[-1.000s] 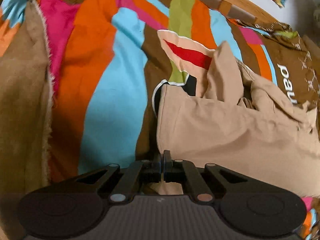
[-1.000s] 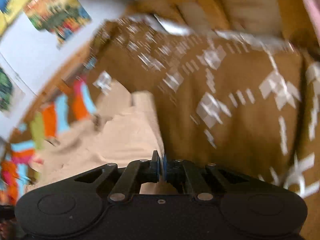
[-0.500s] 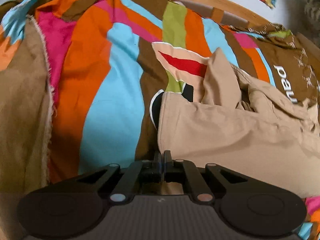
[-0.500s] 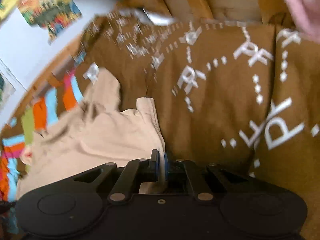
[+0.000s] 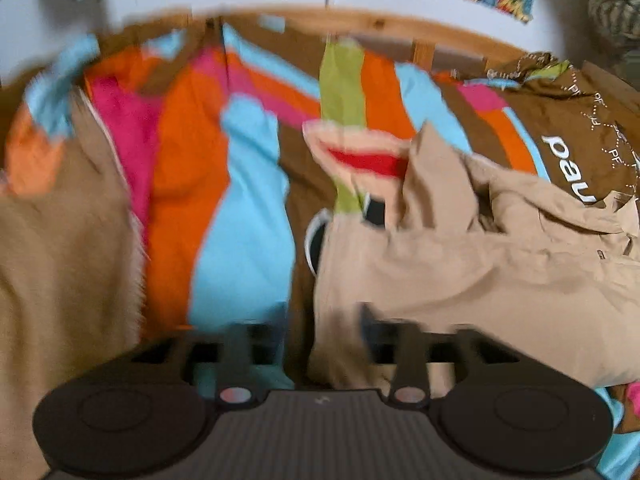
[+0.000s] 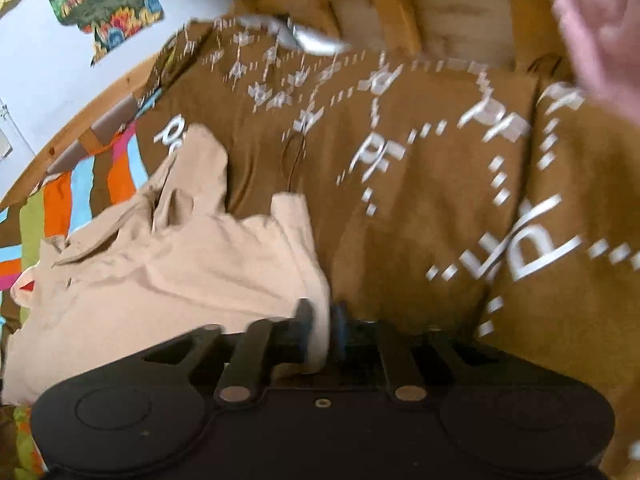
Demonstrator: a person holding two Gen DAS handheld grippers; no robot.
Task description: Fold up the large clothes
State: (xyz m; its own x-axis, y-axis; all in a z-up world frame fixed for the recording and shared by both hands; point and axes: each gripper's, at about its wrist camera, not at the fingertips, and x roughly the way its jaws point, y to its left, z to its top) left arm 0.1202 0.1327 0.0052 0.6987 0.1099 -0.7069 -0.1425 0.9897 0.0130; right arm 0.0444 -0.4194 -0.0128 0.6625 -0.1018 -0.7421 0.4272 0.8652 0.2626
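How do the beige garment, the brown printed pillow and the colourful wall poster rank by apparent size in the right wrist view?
1. brown printed pillow, fills most of the frame
2. beige garment
3. colourful wall poster, smallest, though it is farthest away, so its true size is unsure

Bed (image 5: 400,24), wooden frame, striped cover (image 5: 240,220).
Beige garment (image 5: 460,264) crumpled on stripes; brown lettered bedding (image 6: 400,200) just beside it; tan cloth (image 5: 60,260) at left.
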